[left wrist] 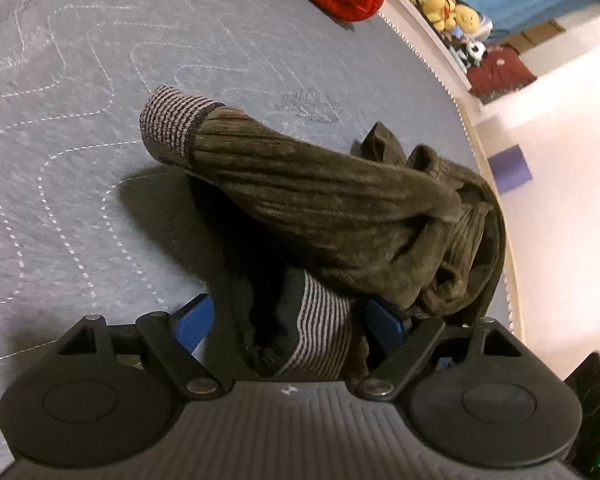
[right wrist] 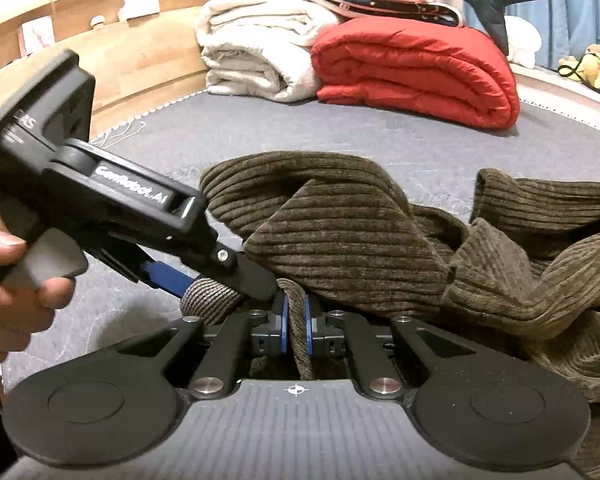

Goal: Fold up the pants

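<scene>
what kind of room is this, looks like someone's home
Most likely a bedroom: the brown corduroy pants lie on a grey quilted mattress with a wooden bed frame behind, folded blankets including a red comforter stacked at one end, and yellow plush toys beside the bed.

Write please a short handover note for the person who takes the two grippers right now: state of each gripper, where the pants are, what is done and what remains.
Left gripper: jaws wide apart around a striped cuff; a firm grip is not evident.
Right gripper: shut on a fold of the brown corduroy pants.
The pants lie crumpled on the grey mattress near its edge; the other striped cuff points up the bed.
Done: nothing folded yet.
Left: spread the pants flat, align the legs, then fold.
</scene>
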`<state>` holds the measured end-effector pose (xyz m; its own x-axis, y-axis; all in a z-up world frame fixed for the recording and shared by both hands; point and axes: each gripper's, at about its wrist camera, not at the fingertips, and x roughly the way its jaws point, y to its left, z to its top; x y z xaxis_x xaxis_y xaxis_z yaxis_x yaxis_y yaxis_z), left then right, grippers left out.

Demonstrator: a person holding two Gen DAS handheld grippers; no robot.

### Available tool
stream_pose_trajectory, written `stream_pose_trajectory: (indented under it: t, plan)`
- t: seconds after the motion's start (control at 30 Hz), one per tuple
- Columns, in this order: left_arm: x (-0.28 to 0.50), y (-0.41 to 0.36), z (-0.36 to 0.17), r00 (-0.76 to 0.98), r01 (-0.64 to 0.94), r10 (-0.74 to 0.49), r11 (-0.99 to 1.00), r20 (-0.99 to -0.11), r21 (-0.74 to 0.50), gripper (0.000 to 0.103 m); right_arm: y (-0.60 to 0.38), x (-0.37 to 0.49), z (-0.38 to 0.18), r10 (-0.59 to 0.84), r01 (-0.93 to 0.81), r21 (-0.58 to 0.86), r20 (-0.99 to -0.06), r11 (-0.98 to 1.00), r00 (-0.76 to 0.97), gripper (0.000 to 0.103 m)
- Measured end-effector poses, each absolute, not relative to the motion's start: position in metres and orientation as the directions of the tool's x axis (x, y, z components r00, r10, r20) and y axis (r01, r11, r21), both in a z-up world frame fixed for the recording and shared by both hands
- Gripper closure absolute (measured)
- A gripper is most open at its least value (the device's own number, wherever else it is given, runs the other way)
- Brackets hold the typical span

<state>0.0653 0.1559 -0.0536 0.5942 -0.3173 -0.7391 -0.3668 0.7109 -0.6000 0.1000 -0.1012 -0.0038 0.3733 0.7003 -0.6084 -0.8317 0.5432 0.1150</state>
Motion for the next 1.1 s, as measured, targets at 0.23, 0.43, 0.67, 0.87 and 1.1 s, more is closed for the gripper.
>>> stream_pose_trajectory:
  t: [0.23,0.43,0.67,0.87,1.1]
  plan:
    - [0.075,0.154,-0.055,0.6,-0.382,-0.317,0.693,-0.734,-0.611,0.019,-0.102,0.101,-0.006,0.696,-0.827,0.115,-0.61,0.551,0.379,0.095]
    - [0.079,0.147,-0.055,0.591,-0.352,-0.315,0.728,-0.742,-0.589,0.027,-0.1,0.099,-0.009,0.682,-0.827,0.104,-0.628,0.552,0.376,0.095]
    - [0.087,0.143,-0.067,0.568,-0.394,-0.293,0.724,-0.769,-0.567,0.019,-0.096,0.093,-0.011,0.672,-0.843,0.074,-0.642,0.533,0.369,0.095]
    - [0.099,0.131,-0.078,0.52,-0.386,-0.265,0.775,-0.812,-0.5,0.021,-0.094,0.091,-0.015,0.649,-0.851,0.053,-0.673,0.522,0.356,0.094]
    - [0.098,0.123,-0.076,0.508,-0.348,-0.17,0.856,-0.844,-0.382,0.064,-0.102,0.095,-0.005,0.627,-0.85,0.065,-0.705,0.523,0.331,0.076]
